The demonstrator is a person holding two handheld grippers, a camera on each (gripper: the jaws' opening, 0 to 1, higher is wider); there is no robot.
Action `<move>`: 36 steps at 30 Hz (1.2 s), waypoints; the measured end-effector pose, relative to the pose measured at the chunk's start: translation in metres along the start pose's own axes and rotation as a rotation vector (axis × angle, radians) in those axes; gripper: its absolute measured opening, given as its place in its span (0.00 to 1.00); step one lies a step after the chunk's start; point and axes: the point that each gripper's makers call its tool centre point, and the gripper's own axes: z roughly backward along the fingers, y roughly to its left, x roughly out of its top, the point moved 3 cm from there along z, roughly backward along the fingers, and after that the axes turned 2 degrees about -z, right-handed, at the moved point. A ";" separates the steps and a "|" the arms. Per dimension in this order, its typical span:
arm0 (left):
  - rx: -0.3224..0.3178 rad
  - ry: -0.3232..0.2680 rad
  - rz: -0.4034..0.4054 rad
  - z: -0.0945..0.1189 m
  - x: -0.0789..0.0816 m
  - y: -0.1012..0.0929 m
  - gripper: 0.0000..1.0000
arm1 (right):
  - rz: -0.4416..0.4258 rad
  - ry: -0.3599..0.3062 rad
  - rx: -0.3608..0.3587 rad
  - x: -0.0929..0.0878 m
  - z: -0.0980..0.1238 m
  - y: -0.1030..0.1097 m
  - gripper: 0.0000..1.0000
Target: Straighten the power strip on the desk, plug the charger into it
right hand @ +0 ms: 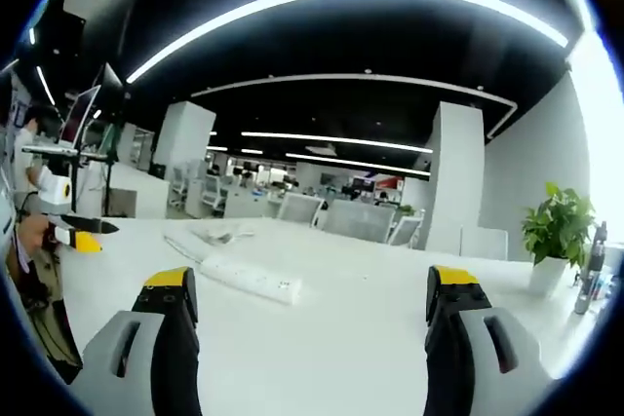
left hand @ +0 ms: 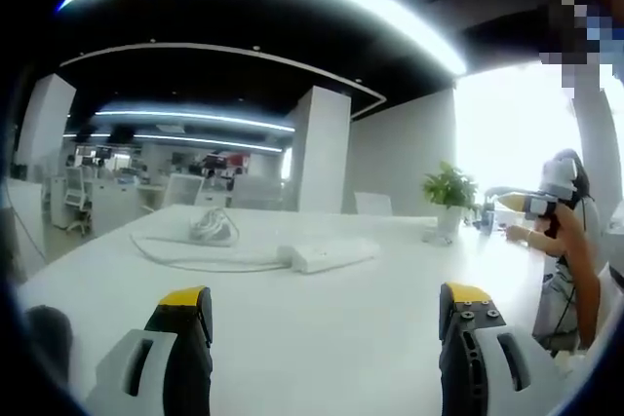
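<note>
A white power strip (left hand: 331, 256) lies slantwise on the white desk (left hand: 322, 358), and its cable (left hand: 200, 262) loops off to the left. Behind the cable sits a white charger with a coiled lead (left hand: 213, 226). My left gripper (left hand: 326, 296) hovers over the near desk, open and holding nothing, well short of the strip. In the right gripper view the power strip (right hand: 252, 280) lies left of centre, with the charger (right hand: 219, 235) further back. My right gripper (right hand: 310, 279) is open and holds nothing. Each gripper also appears in the other's view, the right gripper (left hand: 531, 205) and the left gripper (right hand: 76, 223).
A potted plant (left hand: 450, 187) stands at the far end of the desk, and it appears as the plant (right hand: 558, 226) beside a bottle (right hand: 588, 280). A person's arm (left hand: 580, 260) holds the right gripper. Office chairs (right hand: 361, 219) and desks lie beyond.
</note>
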 end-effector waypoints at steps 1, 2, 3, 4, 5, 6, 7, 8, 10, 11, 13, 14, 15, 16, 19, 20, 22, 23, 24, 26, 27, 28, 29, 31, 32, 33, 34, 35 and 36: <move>0.002 0.000 0.002 0.000 0.000 0.000 0.99 | 0.011 -0.001 -0.005 0.000 -0.001 -0.001 0.98; 0.004 0.002 0.005 -0.001 -0.001 0.001 0.99 | 0.020 -0.002 -0.007 0.000 -0.003 -0.002 0.98; 0.004 0.002 0.006 -0.001 -0.001 0.001 0.99 | 0.020 -0.002 -0.006 0.001 -0.004 -0.003 0.98; 0.004 0.003 0.007 -0.001 -0.001 0.002 0.99 | 0.017 -0.004 -0.005 0.001 -0.004 -0.003 0.98; 0.004 0.003 0.007 -0.001 -0.001 0.002 0.99 | 0.014 -0.008 -0.001 0.001 -0.006 -0.004 0.98; 0.004 0.005 0.006 -0.001 -0.002 0.002 0.99 | 0.012 -0.010 0.002 0.001 -0.008 -0.004 0.98; 0.004 0.007 0.006 -0.002 -0.002 0.002 0.99 | 0.010 -0.011 0.003 0.001 -0.010 -0.005 0.98; 0.004 0.009 0.006 -0.002 -0.002 0.002 0.99 | 0.008 -0.009 0.004 0.001 -0.012 -0.006 0.98; 0.000 0.011 0.006 -0.002 -0.003 0.001 0.99 | 0.008 -0.003 0.012 0.000 -0.017 -0.006 0.98; -0.001 0.011 0.007 -0.003 -0.004 0.001 0.99 | 0.010 -0.002 0.015 0.000 -0.019 -0.006 0.98; -0.003 0.011 0.013 -0.003 -0.005 0.001 0.99 | 0.018 -0.011 0.009 -0.001 -0.025 -0.008 0.98; -0.005 0.011 0.020 -0.003 -0.006 0.001 0.99 | 0.026 -0.009 0.010 -0.001 -0.028 -0.009 0.98; -0.006 0.010 0.025 -0.003 -0.006 0.001 0.99 | 0.033 -0.003 0.014 -0.003 -0.032 -0.009 0.98; -0.007 0.010 0.030 -0.003 -0.006 0.002 0.99 | 0.036 0.001 0.017 -0.004 -0.035 -0.009 0.98; -0.004 0.014 0.028 -0.004 -0.007 0.002 0.99 | 0.036 0.002 0.042 -0.005 -0.043 -0.006 0.97; -0.003 0.015 0.028 -0.004 -0.007 0.003 0.99 | 0.037 0.001 0.048 -0.004 -0.046 -0.005 0.97; -0.001 0.017 0.031 -0.004 -0.008 0.004 0.99 | 0.038 -0.001 0.063 -0.004 -0.052 -0.002 0.97; 0.000 0.021 0.034 -0.004 -0.009 0.004 0.99 | 0.040 -0.004 0.073 -0.003 -0.055 -0.001 0.97; 0.000 0.022 0.035 -0.004 -0.009 0.005 0.99 | 0.041 -0.008 0.081 -0.003 -0.058 0.001 0.97; -0.001 0.022 0.038 -0.005 -0.010 0.005 0.99 | 0.047 -0.013 0.097 -0.001 -0.062 0.005 0.97; -0.003 0.023 0.040 -0.005 -0.011 0.005 0.99 | 0.053 -0.013 0.109 0.000 -0.065 0.007 0.97; -0.004 0.025 0.042 -0.005 -0.011 0.005 0.99 | 0.061 -0.012 0.118 0.000 -0.067 0.009 0.97; -0.006 0.027 0.043 -0.006 -0.012 0.005 0.99 | 0.070 -0.012 0.125 0.002 -0.070 0.011 0.97; -0.008 0.031 0.043 -0.007 -0.013 0.005 0.99 | 0.080 -0.014 0.132 0.003 -0.072 0.012 0.97; -0.007 0.034 0.043 -0.007 -0.014 0.005 0.99 | 0.087 -0.019 0.139 0.004 -0.074 0.014 0.97; -0.006 0.037 0.043 -0.007 -0.014 0.005 0.99 | 0.094 -0.024 0.150 0.006 -0.076 0.016 0.97; -0.005 0.037 0.046 -0.008 -0.014 0.005 0.99 | 0.102 -0.029 0.160 0.008 -0.079 0.018 0.97; -0.006 0.036 0.048 -0.008 -0.014 0.005 0.99 | 0.106 -0.033 0.166 0.009 -0.080 0.019 0.97; -0.006 0.035 0.050 -0.008 -0.014 0.005 0.99 | 0.111 -0.034 0.171 0.010 -0.083 0.020 0.97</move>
